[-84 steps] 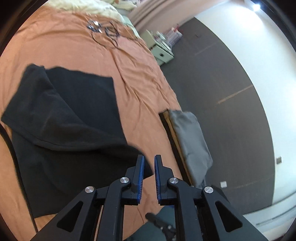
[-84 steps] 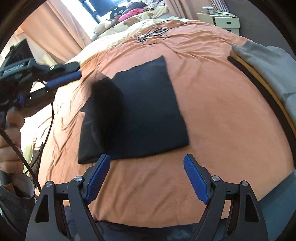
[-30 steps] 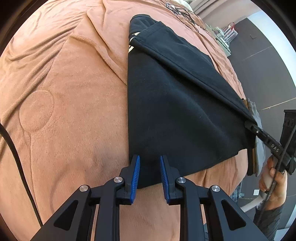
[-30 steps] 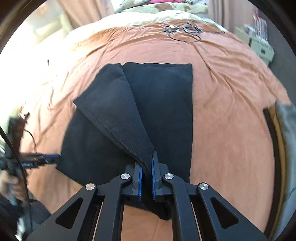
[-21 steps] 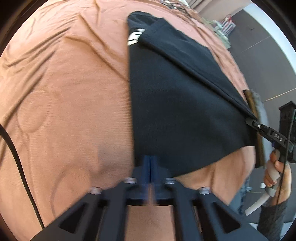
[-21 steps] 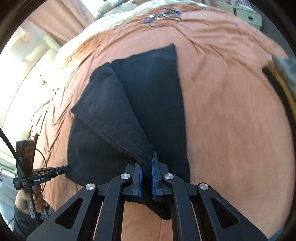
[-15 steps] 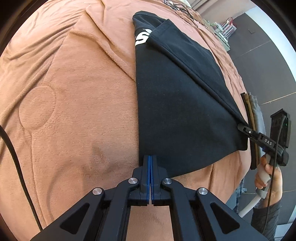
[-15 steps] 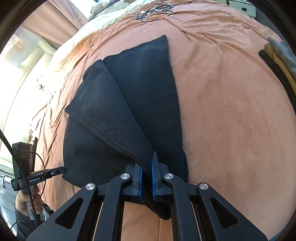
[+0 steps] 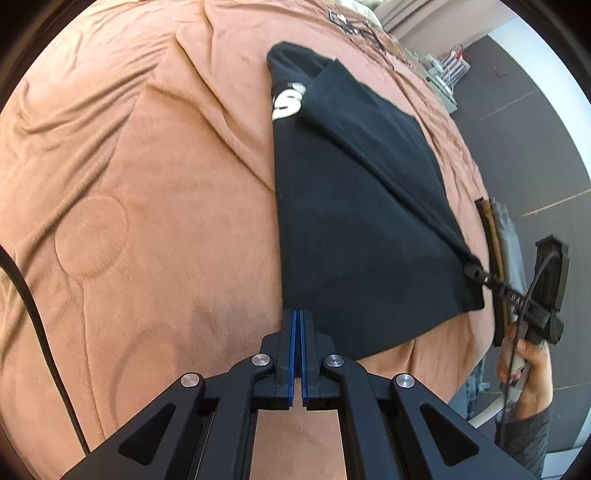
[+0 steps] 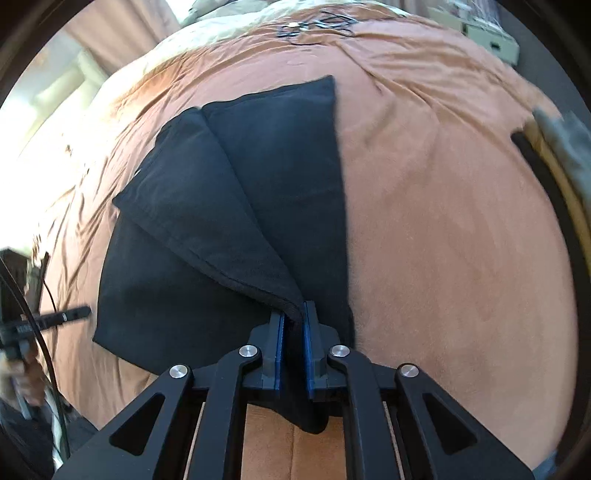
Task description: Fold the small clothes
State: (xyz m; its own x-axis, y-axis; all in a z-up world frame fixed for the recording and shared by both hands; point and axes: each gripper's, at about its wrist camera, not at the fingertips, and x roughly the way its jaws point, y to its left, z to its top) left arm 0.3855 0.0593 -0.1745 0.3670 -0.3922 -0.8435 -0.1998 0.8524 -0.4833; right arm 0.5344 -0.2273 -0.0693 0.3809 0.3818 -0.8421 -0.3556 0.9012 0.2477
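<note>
A black T-shirt with white lettering lies partly folded on the orange bedspread. My left gripper is shut on its near left hem corner. In the right wrist view the shirt has one flap folded over. My right gripper is shut on the corner of the folded layers, which bunch between the blue pads. The right gripper also shows at the far right of the left wrist view, pinching the shirt's other corner. The left gripper shows at the left edge of the right wrist view.
Folded grey and tan clothes lie at the bed's right edge. Black cables and glasses lie at the far end of the bed. A white drawer unit stands beyond the bed. A dark floor lies beside the bed.
My left gripper has closed onto the shirt's hem corner. My right gripper has stayed shut on its corner. More of the white lettering has come into view as the flap shifted.
</note>
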